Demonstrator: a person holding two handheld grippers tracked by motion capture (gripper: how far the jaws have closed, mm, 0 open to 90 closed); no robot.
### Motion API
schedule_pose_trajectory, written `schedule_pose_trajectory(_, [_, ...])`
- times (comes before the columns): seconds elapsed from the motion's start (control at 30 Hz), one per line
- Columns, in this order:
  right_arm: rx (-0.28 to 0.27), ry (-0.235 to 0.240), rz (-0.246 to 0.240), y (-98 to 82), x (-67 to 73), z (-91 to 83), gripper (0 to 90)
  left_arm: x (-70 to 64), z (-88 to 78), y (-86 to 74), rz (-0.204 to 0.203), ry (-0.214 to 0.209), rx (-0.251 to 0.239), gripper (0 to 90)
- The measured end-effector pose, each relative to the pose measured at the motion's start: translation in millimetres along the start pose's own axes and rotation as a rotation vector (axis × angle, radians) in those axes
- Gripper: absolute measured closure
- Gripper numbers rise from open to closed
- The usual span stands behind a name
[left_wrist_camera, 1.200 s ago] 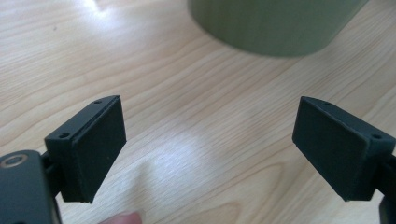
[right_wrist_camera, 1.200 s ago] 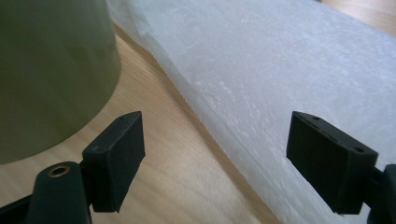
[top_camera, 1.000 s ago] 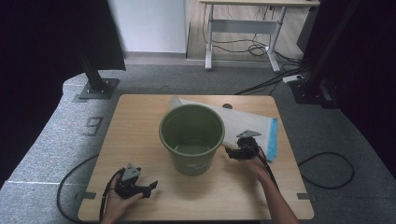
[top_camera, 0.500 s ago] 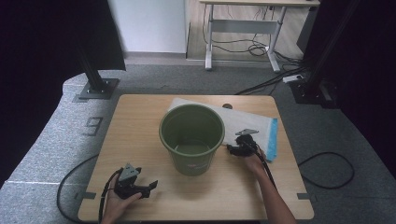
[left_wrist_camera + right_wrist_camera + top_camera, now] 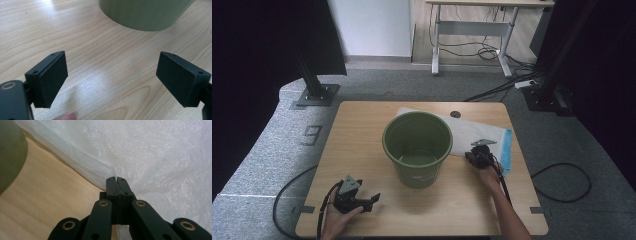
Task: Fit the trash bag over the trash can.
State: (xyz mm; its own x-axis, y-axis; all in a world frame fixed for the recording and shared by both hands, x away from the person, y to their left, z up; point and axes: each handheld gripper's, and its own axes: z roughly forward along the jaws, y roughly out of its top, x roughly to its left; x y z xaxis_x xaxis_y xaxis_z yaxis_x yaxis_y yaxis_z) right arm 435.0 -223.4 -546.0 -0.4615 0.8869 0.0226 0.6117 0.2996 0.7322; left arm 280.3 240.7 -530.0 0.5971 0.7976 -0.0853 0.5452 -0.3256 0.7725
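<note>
White plastic bag [image 5: 472, 137], flat on table [image 5: 362, 130] behind and right of green bucket [image 5: 417, 150], near edge pinched in just-closed right gripper [image 5: 476, 159], bucket mouth to that gripper's left; left gripper [image 5: 362, 201] open, empty, near front edge.

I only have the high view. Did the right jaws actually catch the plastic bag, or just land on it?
Observer: Caught. In the right gripper view the right gripper has just closed, jaws together on the near edge of the white plastic bag, with a thin fold of film pinched between the tips.
Operator: Left one holding anything?
Observer: No. The left gripper has its jaws wide apart, with only bare table between them.
Operator: How does the bucket sit for the left?
Observer: The base of the green bucket stands ahead of the left jaws, apart from them.
</note>
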Motion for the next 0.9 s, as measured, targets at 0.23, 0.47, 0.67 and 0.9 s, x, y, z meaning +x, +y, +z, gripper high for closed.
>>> schedule_pose_trajectory(0.23, [-0.011, -0.038, -0.01, -35.2, -8.0, -36.4, 88.7, 1.2, 1.1, -1.1, -0.01, -0.002, 0.005, 10.8])
schedule_pose_trajectory(0.47, [-0.038, -0.038, 0.013, -82.8, -15.9, -83.8, 88.8, 0.3, 2.7, -1.0, -0.01, 0.0, 0.013, 11.1])
schedule_pose_trajectory(0.67, [-0.03, -0.041, -0.006, -102.4, -12.8, -105.9, 88.9, 0.1, 2.3, -1.4, -0.014, 0.004, 0.013, 11.7])
schedule_pose_trajectory(0.9, [-0.071, -0.097, -0.013, -96.1, 0.4, -114.9, 64.6, -1.7, 2.1, -1.2, -0.01, 0.002, 0.015, 11.8])
